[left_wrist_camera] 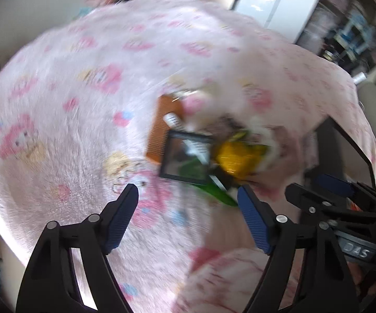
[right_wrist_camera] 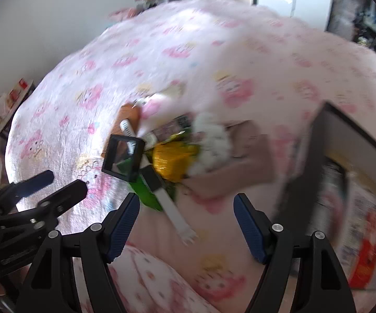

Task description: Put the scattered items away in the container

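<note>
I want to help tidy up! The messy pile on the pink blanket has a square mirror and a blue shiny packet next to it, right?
Nearly. The shiny packet is yellow, not blue. The right wrist view shows it lying right beside the square mirror in the pile on the pink blanket.

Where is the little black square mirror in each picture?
Left wrist view: the black square mirror lies right of centre, above the open fingers.
Right wrist view: the mirror lies left of centre.
Shared landmark: the yellow packet sits just right of it in both.
</note>
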### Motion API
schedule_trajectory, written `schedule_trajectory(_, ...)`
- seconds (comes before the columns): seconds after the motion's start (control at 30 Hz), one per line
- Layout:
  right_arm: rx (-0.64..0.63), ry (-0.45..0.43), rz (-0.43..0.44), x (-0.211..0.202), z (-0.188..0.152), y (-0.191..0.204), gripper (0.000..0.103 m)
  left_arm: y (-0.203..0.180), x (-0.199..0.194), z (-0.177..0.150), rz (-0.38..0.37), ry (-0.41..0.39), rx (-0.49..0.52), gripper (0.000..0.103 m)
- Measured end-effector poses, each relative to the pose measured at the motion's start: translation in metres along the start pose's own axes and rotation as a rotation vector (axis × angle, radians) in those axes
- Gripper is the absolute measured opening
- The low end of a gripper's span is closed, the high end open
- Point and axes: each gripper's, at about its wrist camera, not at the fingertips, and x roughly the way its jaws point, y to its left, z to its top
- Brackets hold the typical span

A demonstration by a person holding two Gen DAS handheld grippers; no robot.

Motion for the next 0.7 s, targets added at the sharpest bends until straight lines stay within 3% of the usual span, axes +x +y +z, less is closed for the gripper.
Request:
schedule_trajectory(0.1,-0.012,0.034,0.115,0.029,0.012,0.009,0.066,0.027,0.03,0.008,-0.075,0.044,-0.094,0.065)
schedule_trajectory(0.23,-0.001,0.114,0.159,0.065,0.024,0.02,0.052,0.058,0.063,0.016,-0.257,0.085,-0.266,0.051)
schedule_trajectory(0.27,0.01,0.134,0.175,0.073,0.026,0.022,0.046,0.06,0.07,0.015,-0.273,0.088,-0.286,0.046)
schedule_trajectory(0.43,-0.006,0.155,0.221,0.102,0.034,0.036,0.036,0.06,0.098,0.015,-0.256,0.118,-0.312,0.027)
schedule_trajectory(0.53,0.028,0.199,0.261,0.123,0.035,0.039,0.018,0.05,0.096,0.015,-0.25,0.119,-0.294,0.022)
schedule_trajectory(0.7,0.046,0.13,0.244,0.088,0.03,0.033,0.014,0.018,0.064,0.012,-0.271,0.105,-0.205,0.021)
